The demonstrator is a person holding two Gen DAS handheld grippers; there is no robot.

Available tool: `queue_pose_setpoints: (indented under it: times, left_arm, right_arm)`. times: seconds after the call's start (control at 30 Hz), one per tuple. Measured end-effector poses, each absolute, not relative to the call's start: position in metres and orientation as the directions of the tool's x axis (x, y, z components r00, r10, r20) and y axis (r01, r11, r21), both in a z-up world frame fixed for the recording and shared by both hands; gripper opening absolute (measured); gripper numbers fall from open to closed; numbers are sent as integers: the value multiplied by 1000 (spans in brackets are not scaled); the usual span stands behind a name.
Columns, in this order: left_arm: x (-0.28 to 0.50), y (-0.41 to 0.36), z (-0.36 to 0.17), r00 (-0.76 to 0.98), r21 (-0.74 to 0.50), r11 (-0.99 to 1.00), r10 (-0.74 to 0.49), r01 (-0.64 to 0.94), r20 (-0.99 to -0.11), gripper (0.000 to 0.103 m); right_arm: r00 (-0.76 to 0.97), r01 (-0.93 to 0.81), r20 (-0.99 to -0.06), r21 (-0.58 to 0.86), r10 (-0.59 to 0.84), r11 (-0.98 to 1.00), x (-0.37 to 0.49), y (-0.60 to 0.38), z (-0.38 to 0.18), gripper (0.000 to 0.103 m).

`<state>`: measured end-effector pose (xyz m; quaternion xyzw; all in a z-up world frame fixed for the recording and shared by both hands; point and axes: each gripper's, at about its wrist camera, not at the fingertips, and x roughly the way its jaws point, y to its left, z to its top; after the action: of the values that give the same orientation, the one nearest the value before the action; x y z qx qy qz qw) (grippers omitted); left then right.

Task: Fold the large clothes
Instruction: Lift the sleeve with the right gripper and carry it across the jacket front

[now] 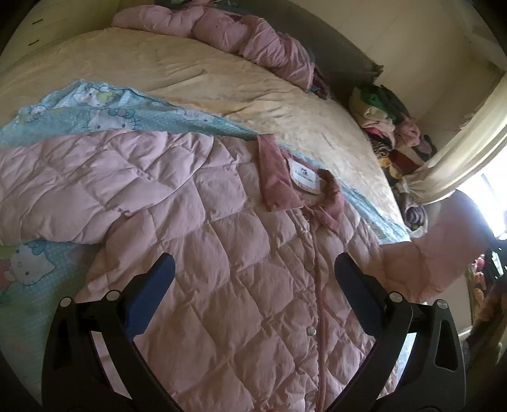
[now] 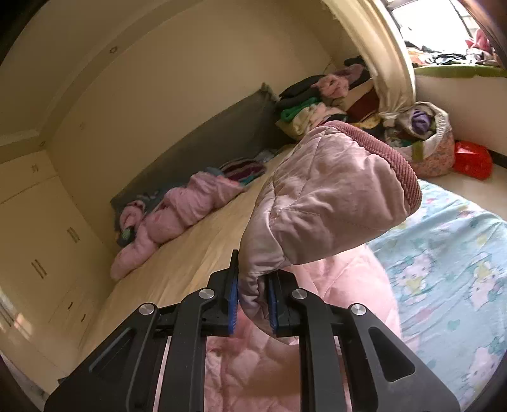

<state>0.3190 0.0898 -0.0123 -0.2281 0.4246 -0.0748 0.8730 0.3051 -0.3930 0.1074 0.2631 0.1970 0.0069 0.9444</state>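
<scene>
A pink quilted jacket (image 1: 221, 241) lies front-up on the bed, its darker collar (image 1: 298, 187) and white label toward the far side. One sleeve (image 1: 63, 190) stretches out to the left. My left gripper (image 1: 253, 269) hovers open over the jacket's chest, nothing between its blue pads. In the right wrist view my right gripper (image 2: 252, 285) is shut on the jacket's other sleeve (image 2: 323, 196), lifted off the bed; the ribbed cuff (image 2: 389, 158) stands above the fingers. The same raised sleeve (image 1: 443, 247) shows at the right of the left wrist view.
The jacket rests on a blue cartoon-print sheet (image 1: 95, 107) over a cream bedspread (image 1: 190, 69). A second pink padded garment (image 1: 221, 28) lies by the dark headboard. A heap of clothes (image 2: 317, 104), a fabric basket (image 2: 424, 139) and a tied curtain (image 1: 459, 158) stand beyond the bed.
</scene>
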Motion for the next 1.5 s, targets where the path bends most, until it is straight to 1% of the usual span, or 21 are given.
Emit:
queue_pose_setpoints:
  times: [0.2, 0.33, 0.43, 0.6, 0.77, 0.87, 0.97, 1.1, 1.13, 1.17, 1.2, 1.27, 1.3, 1.33, 1.37, 1.4, 1.43, 1.5]
  left_arm:
    - [318, 105, -10, 637, -501, 863, -349, -68, -687, 94]
    - [318, 116, -3, 654, -532, 845, -373, -54, -658, 94]
    - [319, 125, -3, 668, -539, 840, -365, -66, -649, 94]
    - [326, 137, -12, 664, -520, 847, -324, -115, -674, 94]
    - [332, 145, -28, 640, -547, 824, -343, -146, -687, 94]
    - [334, 140, -32, 635, -530, 837, -337, -137, -696, 94]
    - [336, 129, -35, 619, -532, 841, -364, -104, -696, 94]
    - [339, 110, -45, 587, -531, 844, -391, -79, -709, 94]
    - [340, 104, -48, 574, -541, 838, -410, -70, -709, 94]
    - [341, 100, -50, 564, -553, 831, -428, -61, -706, 94]
    - [341, 97, -52, 554, -568, 821, -450, -51, -701, 94]
    - [340, 92, -55, 541, -597, 802, -485, -40, -687, 94]
    - [340, 92, -55, 541, -606, 795, -494, -36, -681, 94]
    - [339, 93, -54, 544, -616, 787, -502, -35, -672, 94]
    - [338, 95, -53, 549, -623, 781, -506, -36, -665, 94]
    - [337, 97, -51, 555, -632, 774, -510, -36, -657, 94]
    - [336, 101, -50, 561, -644, 764, -517, -38, -647, 94]
    - [335, 110, -49, 575, -671, 740, -530, -46, -624, 94]
  right_arm:
    - [912, 45, -379, 477, 159, 878, 313, -357, 98, 14]
    - [895, 33, -409, 455, 176, 890, 319, -332, 85, 14]
    - [886, 22, -422, 449, 190, 893, 322, -317, 73, 14]
    - [850, -7, -466, 456, 245, 890, 334, -284, 39, 14]
    - [807, -17, -523, 445, 275, 895, 343, -250, -4, 14]
    - [764, 0, -575, 456, 294, 890, 347, -236, -36, 14]
    - [740, 1, -593, 474, 318, 880, 346, -225, -57, 15]
    - [683, -2, -631, 502, 368, 865, 346, -217, -72, 29]
    - [672, 9, -638, 515, 376, 857, 345, -218, -75, 43]
    - [677, 21, -628, 538, 384, 843, 341, -221, -76, 52]
    - [691, 28, -614, 552, 382, 834, 336, -224, -76, 52]
    - [736, 45, -582, 550, 344, 834, 325, -230, -70, 64]
    - [756, 42, -565, 545, 330, 837, 319, -231, -68, 64]
    - [774, 21, -543, 535, 325, 844, 315, -230, -64, 58]
    - [776, -9, -535, 519, 333, 855, 314, -226, -60, 31]
    - [774, -32, -541, 486, 329, 873, 314, -220, -57, 27]
    - [774, -61, -548, 437, 319, 898, 312, -210, -53, 27]
    - [770, -108, -550, 388, 324, 915, 312, -196, -51, 26]
